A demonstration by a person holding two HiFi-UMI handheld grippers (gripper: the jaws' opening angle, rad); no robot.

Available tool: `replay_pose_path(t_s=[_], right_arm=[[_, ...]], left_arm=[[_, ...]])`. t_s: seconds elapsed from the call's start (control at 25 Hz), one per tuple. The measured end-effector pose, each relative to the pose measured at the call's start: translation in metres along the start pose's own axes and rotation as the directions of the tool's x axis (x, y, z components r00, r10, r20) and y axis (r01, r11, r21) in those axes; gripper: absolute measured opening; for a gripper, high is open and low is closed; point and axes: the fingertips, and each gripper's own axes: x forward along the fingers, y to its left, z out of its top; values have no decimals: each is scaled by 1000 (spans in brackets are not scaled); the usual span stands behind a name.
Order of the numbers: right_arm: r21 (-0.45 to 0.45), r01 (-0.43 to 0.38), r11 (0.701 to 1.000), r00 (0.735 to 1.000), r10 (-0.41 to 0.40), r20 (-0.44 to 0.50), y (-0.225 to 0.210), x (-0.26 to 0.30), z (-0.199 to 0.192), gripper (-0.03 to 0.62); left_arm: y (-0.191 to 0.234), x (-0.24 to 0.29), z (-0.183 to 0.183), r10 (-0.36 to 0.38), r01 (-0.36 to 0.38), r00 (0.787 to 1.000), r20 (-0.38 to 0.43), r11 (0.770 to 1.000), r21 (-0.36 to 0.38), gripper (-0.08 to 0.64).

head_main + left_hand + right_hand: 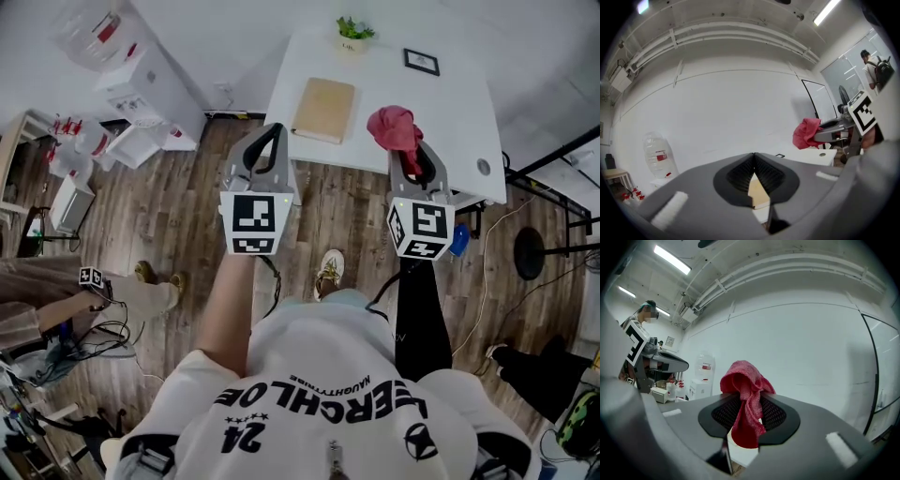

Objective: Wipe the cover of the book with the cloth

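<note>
A tan book [323, 110] lies flat on the white table [450, 103], left of centre. My right gripper [412, 155] is shut on a red cloth [397, 127], which bunches above its jaws at the table's front edge. In the right gripper view the cloth [745, 399] hangs pinched between the two dark pads. My left gripper [270, 150] is held off the table's front left corner, short of the book, jaws shut and empty. Through its jaws a strip of the book [758, 193] shows, and the cloth [807, 133] appears at the right.
A small potted plant [353, 33] and a framed picture [422, 62] stand at the table's far edge. A white water dispenser [150, 84] stands to the left on the wood floor. Cables and a black stand base [530, 253] lie to the right. Another person [56, 295] sits at left.
</note>
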Motion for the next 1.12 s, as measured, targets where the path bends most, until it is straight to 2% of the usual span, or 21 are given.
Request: replay_pose_path(t_s=[0.4, 0.72, 1.12], right_arm=[[-6, -32, 999, 999, 32, 0, -39, 93, -4, 104], [11, -22, 1000, 999, 23, -25, -54, 132, -18, 106], [31, -2, 1000, 998, 3, -55, -52, 187, -32, 104]], left_arm=[[18, 93, 8, 6, -6, 1000, 20, 1000, -1, 58], [34, 128, 1, 13, -13, 1000, 9, 999, -31, 58], [62, 181, -21, -38, 39, 999, 20, 998, -41, 58]])
